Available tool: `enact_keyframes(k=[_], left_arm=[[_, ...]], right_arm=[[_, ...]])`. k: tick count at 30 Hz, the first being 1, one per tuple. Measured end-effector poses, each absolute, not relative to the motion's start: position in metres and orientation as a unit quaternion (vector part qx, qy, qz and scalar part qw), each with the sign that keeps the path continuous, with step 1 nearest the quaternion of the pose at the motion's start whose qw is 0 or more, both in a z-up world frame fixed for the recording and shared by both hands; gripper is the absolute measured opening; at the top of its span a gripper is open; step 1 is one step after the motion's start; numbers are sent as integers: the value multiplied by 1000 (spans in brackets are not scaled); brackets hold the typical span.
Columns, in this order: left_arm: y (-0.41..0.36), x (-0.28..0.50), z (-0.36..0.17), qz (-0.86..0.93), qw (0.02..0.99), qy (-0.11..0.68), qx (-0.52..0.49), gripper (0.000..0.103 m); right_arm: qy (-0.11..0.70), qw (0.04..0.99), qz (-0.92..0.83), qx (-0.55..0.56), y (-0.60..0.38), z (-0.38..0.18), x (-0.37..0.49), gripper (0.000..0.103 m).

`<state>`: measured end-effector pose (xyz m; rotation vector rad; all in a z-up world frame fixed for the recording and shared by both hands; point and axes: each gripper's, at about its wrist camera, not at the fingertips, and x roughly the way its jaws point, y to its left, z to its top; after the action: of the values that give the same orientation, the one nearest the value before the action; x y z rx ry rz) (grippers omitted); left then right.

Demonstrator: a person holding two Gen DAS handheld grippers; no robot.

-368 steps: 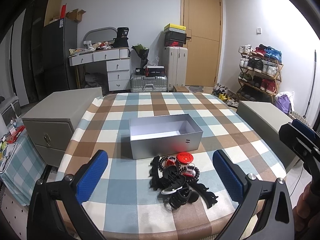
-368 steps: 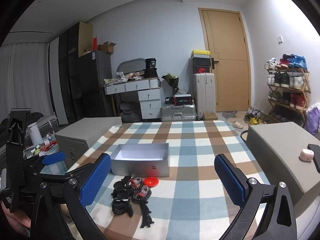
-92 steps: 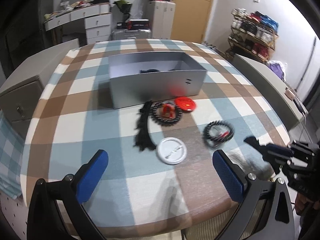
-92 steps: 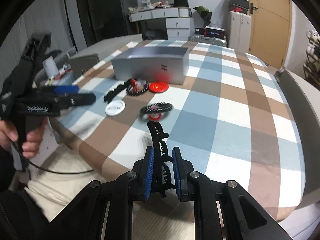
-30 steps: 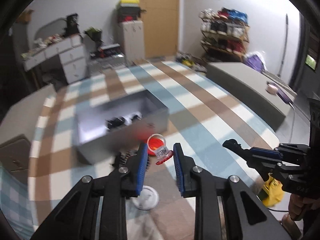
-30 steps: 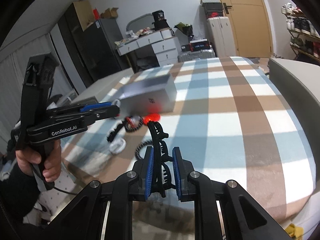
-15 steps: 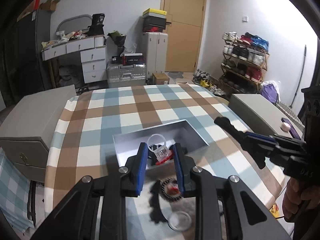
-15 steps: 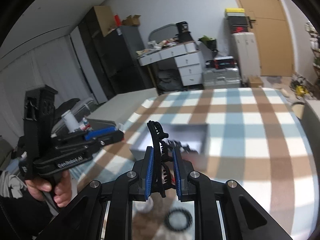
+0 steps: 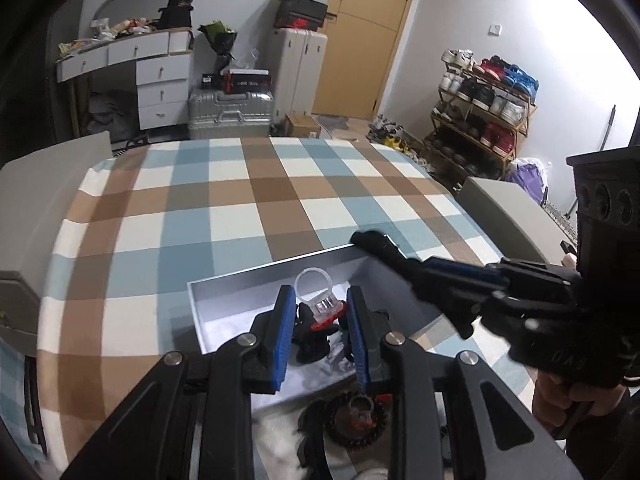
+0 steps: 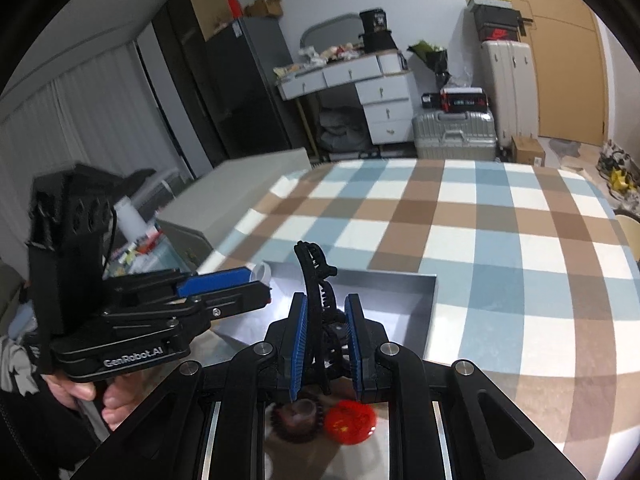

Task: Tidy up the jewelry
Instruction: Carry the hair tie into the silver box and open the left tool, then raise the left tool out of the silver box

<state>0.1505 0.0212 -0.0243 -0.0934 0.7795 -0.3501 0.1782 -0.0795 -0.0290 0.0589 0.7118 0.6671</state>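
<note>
**Releasing Two Pieces into the Grey Box**

Hold both tongs over the open rectangular grey box (image 9: 248, 280) before letting go. Lower until each piece hangs just above the box floor, inside the walls. Open one pair of tongs at a time. Keep the two tongs apart; they crowd close over the same box. Avoid dropping onto the black pieces (image 9: 310, 350) already lying inside.

Left tongs (image 9: 318, 312): narrow, closed on a clear plastic ring with a red base (image 9: 318, 300), positioned over the box interior.

Right tongs (image 10: 326, 334): narrow, clamped on a long black toothed hair clip (image 10: 314, 280), upright, curving forward over the near box wall.

Remaining on the checked blue, brown and white cloth surface (image 9: 248, 184), just in front of the box: a black beaded bracelet (image 9: 356, 420) and a flat red disc (image 10: 350, 418).
</note>
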Motion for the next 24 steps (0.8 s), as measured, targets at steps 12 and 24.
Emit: enact_keyframes(k=[12, 24], left_arm=[[18, 163, -37, -189, 894, 402, -65, 21], [26, 161, -32, -190, 893, 399, -84, 56]], right_arm=[[376, 873, 311, 12, -78, -57, 200, 18], [332, 888, 313, 63, -95, -44, 195, 25]])
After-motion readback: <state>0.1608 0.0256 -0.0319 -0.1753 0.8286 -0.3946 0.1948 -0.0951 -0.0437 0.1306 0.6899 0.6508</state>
